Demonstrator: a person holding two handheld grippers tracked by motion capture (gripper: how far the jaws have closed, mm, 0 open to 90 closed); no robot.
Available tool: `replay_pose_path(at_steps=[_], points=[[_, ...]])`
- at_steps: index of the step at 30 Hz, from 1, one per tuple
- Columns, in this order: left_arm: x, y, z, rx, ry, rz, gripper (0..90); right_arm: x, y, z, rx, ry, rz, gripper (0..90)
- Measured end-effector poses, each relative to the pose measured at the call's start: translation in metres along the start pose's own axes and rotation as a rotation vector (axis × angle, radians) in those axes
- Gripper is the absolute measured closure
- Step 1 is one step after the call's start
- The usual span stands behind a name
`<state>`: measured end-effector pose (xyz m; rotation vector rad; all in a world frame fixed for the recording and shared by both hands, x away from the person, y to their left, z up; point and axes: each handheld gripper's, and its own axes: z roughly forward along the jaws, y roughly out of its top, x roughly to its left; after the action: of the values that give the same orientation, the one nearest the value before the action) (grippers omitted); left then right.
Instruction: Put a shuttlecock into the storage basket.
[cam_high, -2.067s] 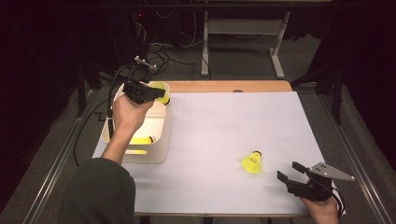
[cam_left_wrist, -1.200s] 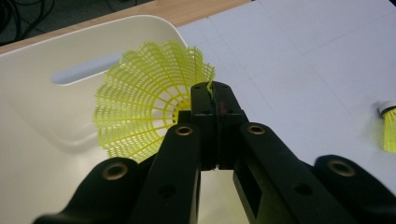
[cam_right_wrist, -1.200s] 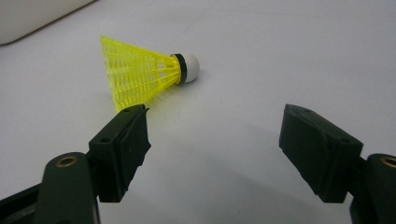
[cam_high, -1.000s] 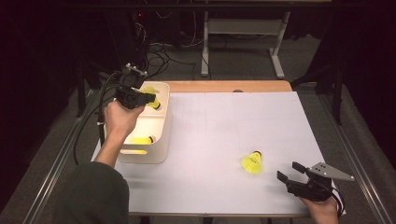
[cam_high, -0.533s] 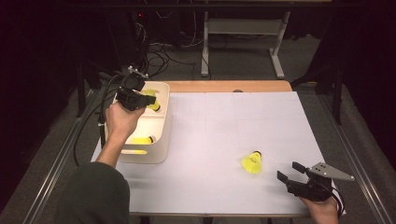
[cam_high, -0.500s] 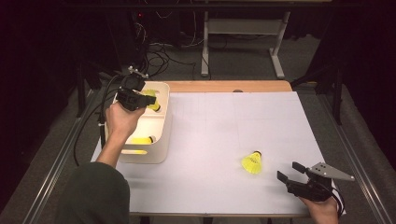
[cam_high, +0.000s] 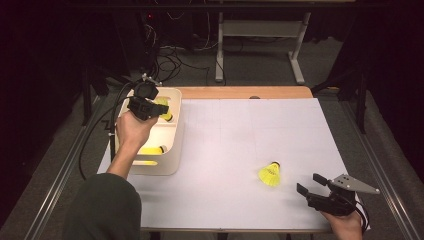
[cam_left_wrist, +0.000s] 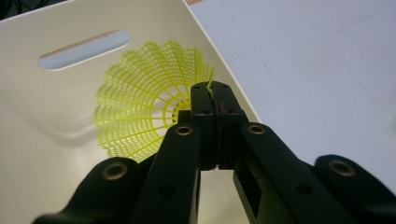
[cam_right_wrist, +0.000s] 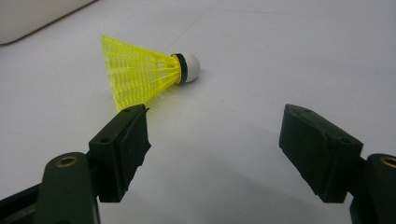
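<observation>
Pinching the skirt rim of one yellow shuttlecock (cam_left_wrist: 140, 112) over the white bin (cam_high: 172, 150), my left gripper (cam_left_wrist: 214, 95) could snag the mesh on release. My right gripper (cam_right_wrist: 212, 140) gapes empty; the loose shuttlecock (cam_high: 270, 173) lies near, at its 10 o'clock. The table edge (cam_high: 240, 229) runs just behind it; open sheet ahead.

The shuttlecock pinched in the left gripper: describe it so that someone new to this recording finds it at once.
Start at the white bin on the table's left edge. Over its far end the left gripper is shut on the rim of a yellow mesh shuttlecock. Unlike the shuttlecock lying in the bin and the loose one in front of the open right gripper, it alone is gripped.
</observation>
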<state>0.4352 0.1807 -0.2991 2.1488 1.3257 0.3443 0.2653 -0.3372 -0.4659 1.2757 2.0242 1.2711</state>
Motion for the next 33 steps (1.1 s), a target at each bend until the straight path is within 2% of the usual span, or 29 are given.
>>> replay_pose_path(at_steps=[33], points=[[0.004, 0.002, 0.027, 0.045, -0.004, -0.017, 89.4, 0.0, 0.0, 0.0, 0.0, 0.003, 0.002, 24.8]])
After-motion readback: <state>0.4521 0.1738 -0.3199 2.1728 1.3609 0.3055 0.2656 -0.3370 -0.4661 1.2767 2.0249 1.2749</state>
